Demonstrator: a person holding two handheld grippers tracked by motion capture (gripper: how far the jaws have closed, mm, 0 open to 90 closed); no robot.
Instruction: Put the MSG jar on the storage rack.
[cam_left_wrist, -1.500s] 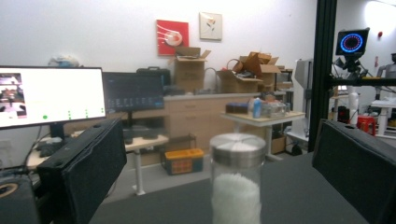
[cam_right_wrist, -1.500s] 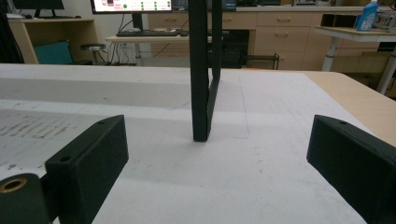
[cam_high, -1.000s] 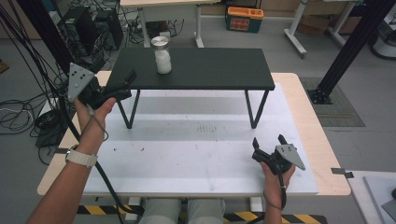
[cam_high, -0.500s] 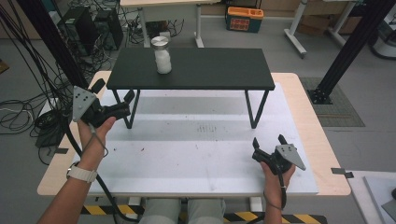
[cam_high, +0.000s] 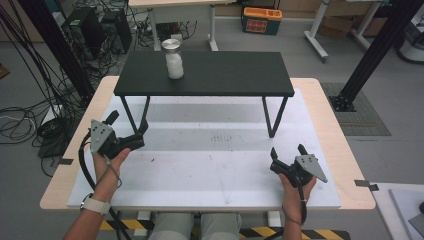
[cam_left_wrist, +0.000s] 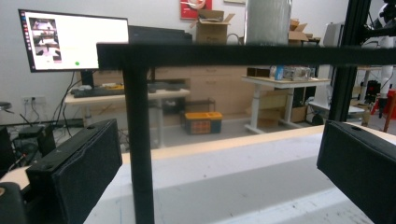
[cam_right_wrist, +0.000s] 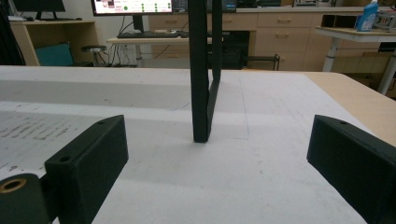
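From above I see the jar standing at eleven o'clock on the black shelf, well apart from my left gripper and right gripper, both released and empty. My left gripper view catches just its base above the shelf edge, with a shelf leg between the jaws.

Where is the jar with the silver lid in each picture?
High view: the jar stands on the black shelf, towards its left end.
Left gripper view: its lid pokes up above the shelf edge, top middle.
Right gripper view: a shelf leg, and no jar.
Shared landmark: the black shelf.
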